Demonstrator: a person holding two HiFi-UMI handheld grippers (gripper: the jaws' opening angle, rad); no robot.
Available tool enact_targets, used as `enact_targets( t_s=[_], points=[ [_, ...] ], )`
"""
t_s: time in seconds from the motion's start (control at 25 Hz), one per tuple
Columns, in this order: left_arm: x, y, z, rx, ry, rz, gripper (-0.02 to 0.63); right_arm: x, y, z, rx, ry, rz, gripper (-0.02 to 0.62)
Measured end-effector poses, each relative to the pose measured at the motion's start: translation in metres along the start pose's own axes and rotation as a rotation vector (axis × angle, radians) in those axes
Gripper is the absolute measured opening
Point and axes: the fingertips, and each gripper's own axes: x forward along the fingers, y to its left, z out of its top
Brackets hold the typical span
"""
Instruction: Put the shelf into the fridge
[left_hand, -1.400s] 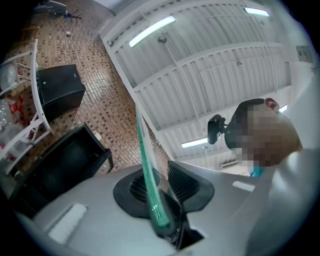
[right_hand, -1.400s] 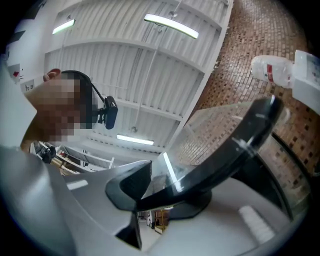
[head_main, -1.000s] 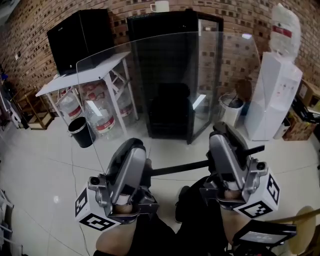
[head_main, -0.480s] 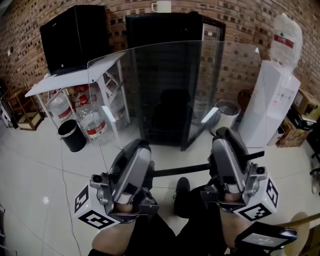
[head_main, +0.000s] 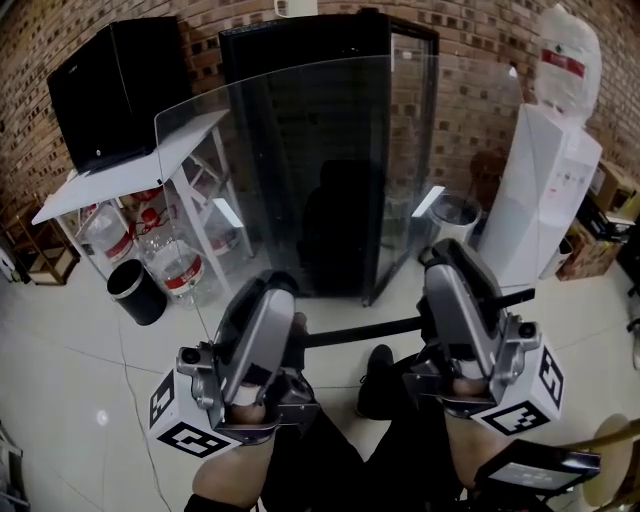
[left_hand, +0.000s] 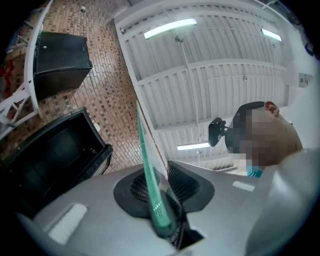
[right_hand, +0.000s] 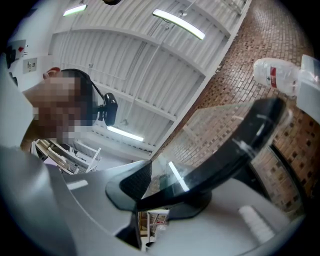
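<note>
I hold a clear glass shelf (head_main: 330, 180) upright in front of me, its black trim bar (head_main: 360, 330) along the bottom. My left gripper (head_main: 275, 290) is shut on the shelf's lower left edge. In the left gripper view the green glass edge (left_hand: 150, 185) is pinched between the pads of that gripper (left_hand: 162, 200). My right gripper (head_main: 440, 265) is shut on the lower right edge, and in the right gripper view the trim (right_hand: 235, 155) runs through that gripper (right_hand: 165, 190). The black fridge (head_main: 300, 40) stands straight ahead behind the glass, its door (head_main: 410, 150) swung open to the right.
A white table (head_main: 120, 170) at the left bears a black box (head_main: 110, 85), with water bottles (head_main: 175, 265) under it and a black bin (head_main: 135, 292) beside. A white water dispenser (head_main: 545, 200), a metal bin (head_main: 455, 215) and a cardboard box (head_main: 590, 250) stand at the right.
Both grippers have carried the shelf toward the fridge, which now looms larger and nearer. The table and black bin have slid to the left. The grips are unchanged.
</note>
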Motion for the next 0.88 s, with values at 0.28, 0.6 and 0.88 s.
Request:
enact_targets(
  t_s=[0.28, 0.6, 0.88],
  points=[
    [0.013, 0.076, 0.010, -0.074, 0.004, -0.038, 0.058, 0.042, -0.045, -0.029, -0.046, 0.025, -0.061, 0.109],
    [0.023, 0.116, 0.012, -0.039, 0.080, 0.012, 0.058, 0.057, -0.082, -0.054, 0.027, -0.025, -0.078, 0.109],
    [0.028, 0.138, 0.023, 0.000, 0.095, 0.019, 0.058, 0.078, -0.099, -0.067, 0.052, -0.048, -0.041, 0.109]
  ],
)
